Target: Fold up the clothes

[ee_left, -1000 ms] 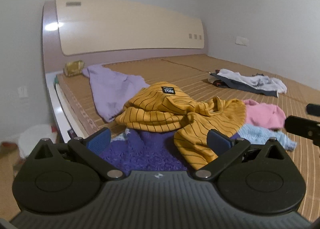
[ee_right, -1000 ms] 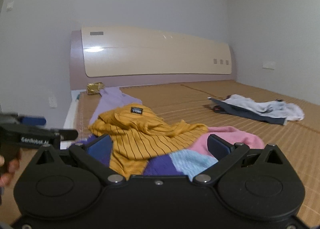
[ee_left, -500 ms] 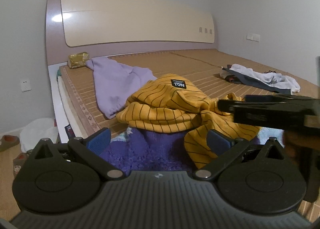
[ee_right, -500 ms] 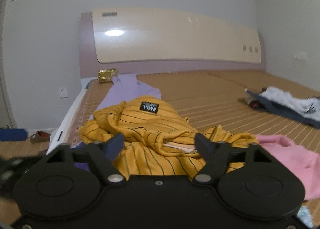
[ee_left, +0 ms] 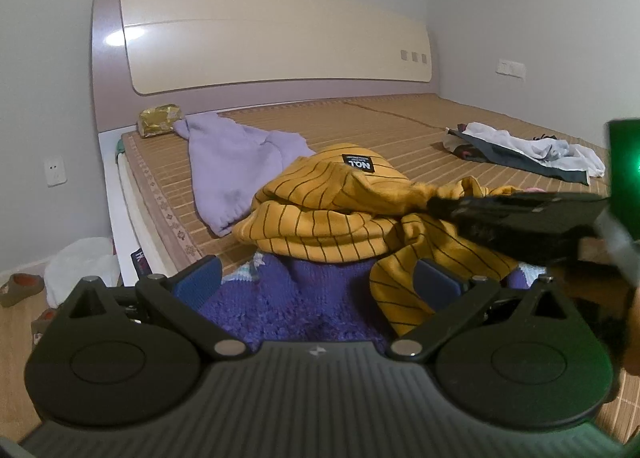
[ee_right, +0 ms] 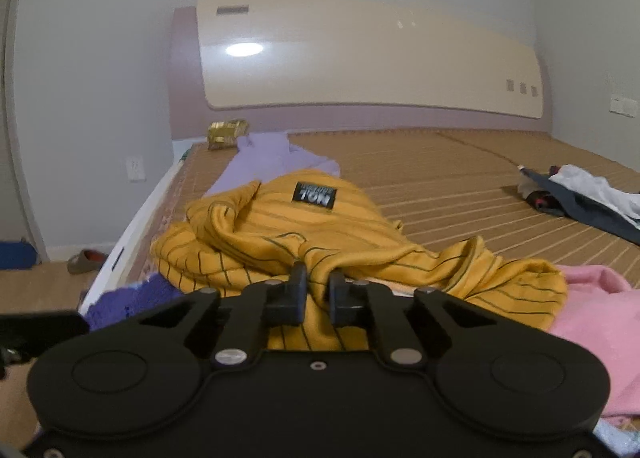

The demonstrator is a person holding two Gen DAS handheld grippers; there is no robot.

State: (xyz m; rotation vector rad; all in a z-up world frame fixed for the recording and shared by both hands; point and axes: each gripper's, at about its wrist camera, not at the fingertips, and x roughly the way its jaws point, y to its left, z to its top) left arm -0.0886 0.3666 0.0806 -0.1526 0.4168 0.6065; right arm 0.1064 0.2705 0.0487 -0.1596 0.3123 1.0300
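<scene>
On the bed (ee_right: 440, 162), our right gripper (ee_right: 318, 278), its jaws just closing, apparently pinches the yellow striped shirt (ee_right: 280, 234) heaped over the purple knit (ee_left: 300, 298), while our left gripper (ee_left: 316, 278) hangs released.

Each gripper is matte black plastic. The left gripper (ee_left: 318, 282) has a ribbed housing with a small pale emblem, two round raised discs, silver pivot screws on angled linkage arms, and blue finger pads (ee_left: 198, 282). The right gripper (ee_right: 318, 290) has a smooth housing, matching discs and screws, and black fingers.
</scene>
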